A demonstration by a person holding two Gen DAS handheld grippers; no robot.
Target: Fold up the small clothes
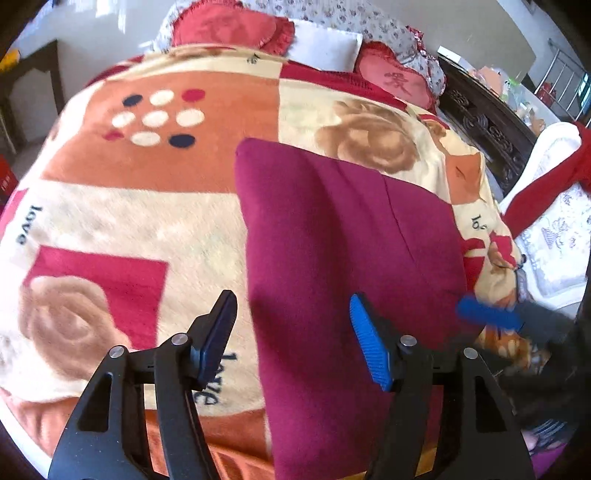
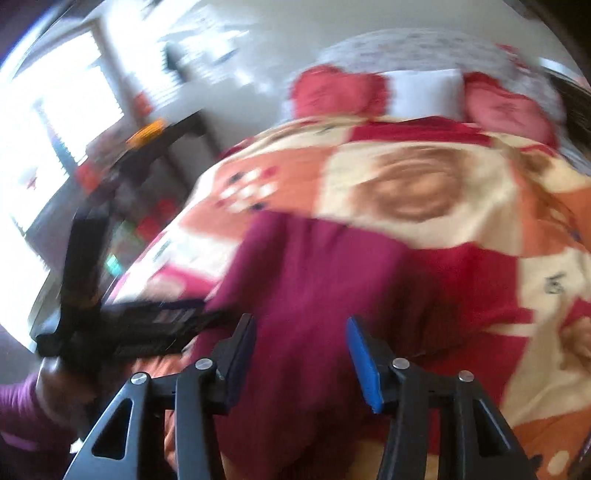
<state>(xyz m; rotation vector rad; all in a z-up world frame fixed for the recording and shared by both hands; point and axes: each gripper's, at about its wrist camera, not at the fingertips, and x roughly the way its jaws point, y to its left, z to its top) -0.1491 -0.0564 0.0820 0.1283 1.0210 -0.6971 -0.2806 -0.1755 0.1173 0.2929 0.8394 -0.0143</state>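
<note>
Maroon garment [image 1: 332, 240] spread flat on patterned fleece blanket [image 1: 147, 206] covering the bed; folded into a long panel, one straight edge running from mid-bed down toward the near edge of the bed; seam line visible along its right half; lying right of the bed's centre, closer to the right edge than the left.

Left gripper [image 1: 293, 339] over the near end of the garment; jaws well apart, nothing between the pads; left pad over bare blanket just off the garment's left edge, right blue pad over the maroon cloth; contact with the cloth not discernible.

Right gripper [image 2: 301, 363] seen sharp only in its own view; rest of that view heavily motion-blurred; jaws partly apart, garment [image 2: 314, 280] beneath and ahead of them; no cloth seen pinched between the pads; cannot tell if the tips touch the fabric. Same gripper shows in the left wrist view as a blurred blue pad [image 1: 487, 315] at the garment's right edge, near the right edge of the bed.

Left gripper's black body blurred at the left of the right wrist view, a hand [image 2: 59, 384] and purple sleeve [image 2: 18, 424] behind it.

Red pillows [image 1: 225, 27] and a white pillow [image 1: 325, 46] at the head of the bed; dark carved furniture [image 1: 480, 122] along the right side.
</note>
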